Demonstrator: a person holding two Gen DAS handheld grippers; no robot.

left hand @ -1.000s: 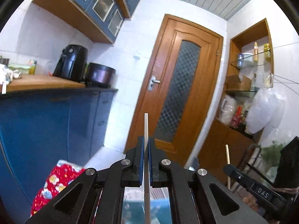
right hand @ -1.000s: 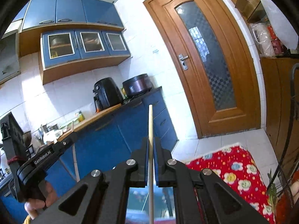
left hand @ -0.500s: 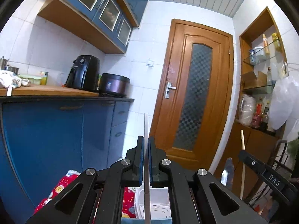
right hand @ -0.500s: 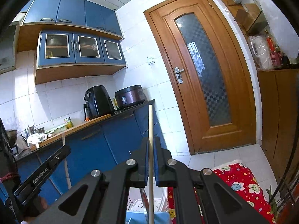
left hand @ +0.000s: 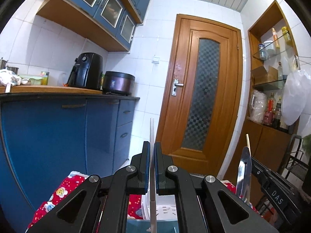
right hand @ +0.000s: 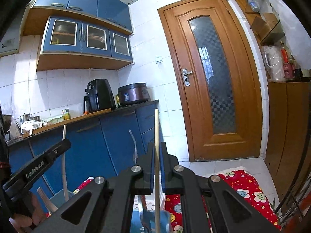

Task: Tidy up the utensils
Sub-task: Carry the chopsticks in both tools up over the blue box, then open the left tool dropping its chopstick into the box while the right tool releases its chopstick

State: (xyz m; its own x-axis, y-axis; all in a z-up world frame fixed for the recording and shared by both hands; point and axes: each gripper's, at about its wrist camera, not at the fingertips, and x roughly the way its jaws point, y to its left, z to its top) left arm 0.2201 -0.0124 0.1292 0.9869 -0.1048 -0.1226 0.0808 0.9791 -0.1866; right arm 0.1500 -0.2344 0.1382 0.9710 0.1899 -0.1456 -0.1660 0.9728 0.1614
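Observation:
My left gripper [left hand: 152,147] is shut on a thin pale chopstick [left hand: 151,132] that stands upright between its pads. My right gripper [right hand: 156,148] is shut on a wooden chopstick [right hand: 156,124], also upright. In the left wrist view the right gripper [left hand: 272,186] shows at the right with its chopstick [left hand: 247,141] beside a steel knife blade [left hand: 243,174]. In the right wrist view the left gripper [right hand: 38,165] shows at the left with its chopstick [right hand: 64,155]. A white basket [left hand: 165,207] and a teal holder [right hand: 147,221] lie below the grippers.
A red flowered cloth [right hand: 246,186] covers the surface under the containers. Blue cabinets [left hand: 58,136] with a counter carry an air fryer [left hand: 85,70] and a rice cooker [left hand: 118,82]. A wooden door [left hand: 204,97] stands ahead. Shelves with bottles [left hand: 272,77] are at the right.
Both grippers have tilted down and moved, still holding their chopsticks. The white basket, red cloth and knife blade have come into view below.

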